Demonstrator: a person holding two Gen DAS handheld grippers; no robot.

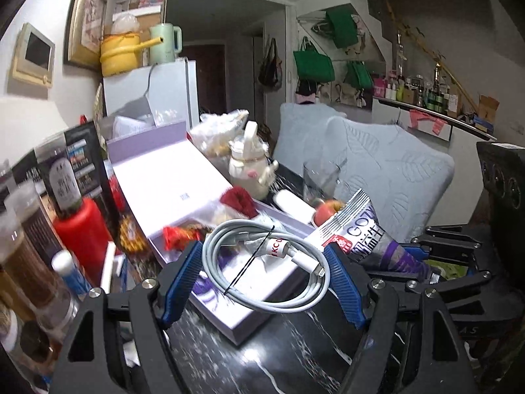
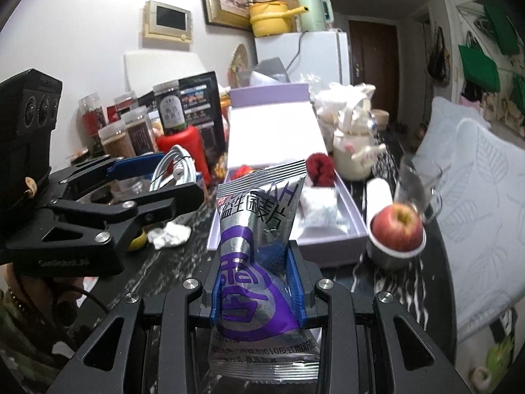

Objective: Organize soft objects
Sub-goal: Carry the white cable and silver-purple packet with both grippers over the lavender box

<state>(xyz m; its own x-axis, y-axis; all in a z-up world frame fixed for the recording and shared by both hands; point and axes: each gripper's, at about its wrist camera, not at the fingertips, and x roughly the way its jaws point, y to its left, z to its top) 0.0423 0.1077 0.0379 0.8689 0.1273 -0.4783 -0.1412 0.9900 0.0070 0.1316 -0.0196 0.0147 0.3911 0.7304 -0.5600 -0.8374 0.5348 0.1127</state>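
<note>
So the silver-and-purple snack packet [image 2: 262,246] was pinched upright in the right tool [image 2: 259,290], blue pads squeezing its lower half while the crimped top stuck up and forward. The left tool [image 1: 264,264] had the coiled white cable [image 1: 265,262] clamped across its width, jaws about half spread with the coil wedged between the pads and a thin black tie crossing the loop. Both things looked clear of the table [image 1: 279,354], hanging over the near end of the open lilac box [image 2: 328,249].

If the step was dropping these into the box, I'd do one at a time. The packet is slippery foil and only held low, so I'd keep it upright, bring it down inside the tray and only then let go. The cable could spring open, so lay it flat rather than dropping it.

Room-wise, the tray just ahead of both tools already held a red knitted thing [image 2: 320,165] and a small white pouch [image 2: 320,211], so the near end was the free spot. Right of the right tool, an apple [image 2: 397,226] sat on a cup with a glass mug [image 2: 418,180] just behind it, easy to knock. Left of the left tool were the red bottle [image 1: 80,229] and jars [image 1: 26,246], packed tight. The two tools were close side by side, so a swing could clip one.
</note>
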